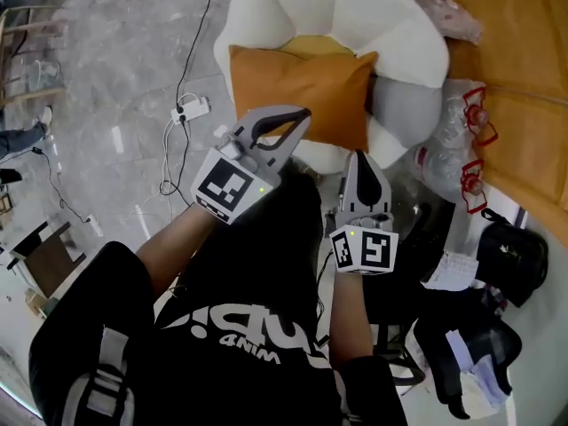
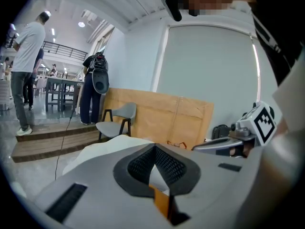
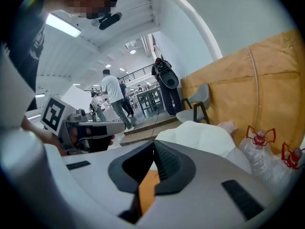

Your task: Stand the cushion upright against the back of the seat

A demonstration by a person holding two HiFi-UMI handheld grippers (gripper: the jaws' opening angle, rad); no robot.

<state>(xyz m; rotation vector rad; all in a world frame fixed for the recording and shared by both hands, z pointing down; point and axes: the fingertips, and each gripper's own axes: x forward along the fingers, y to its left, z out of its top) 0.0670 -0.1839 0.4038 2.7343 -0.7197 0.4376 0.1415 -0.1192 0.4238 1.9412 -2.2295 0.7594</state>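
An orange cushion leans on the white puffy seat, with a yellow cushion behind it. My left gripper is shut and empty, its tip just before the cushion's lower left edge. Shut and empty as well, my right gripper sits below the cushion's lower right corner. In the left gripper view the closed jaws show a sliver of orange cushion through the gap. The right gripper view shows the same past its closed jaws: orange cushion, white seat beyond.
A power strip and cables lie on the marble floor to the left. Clear bags with red-capped bottles, a brown wrapped board and black bags crowd the right. A grey chair and standing people are farther off.
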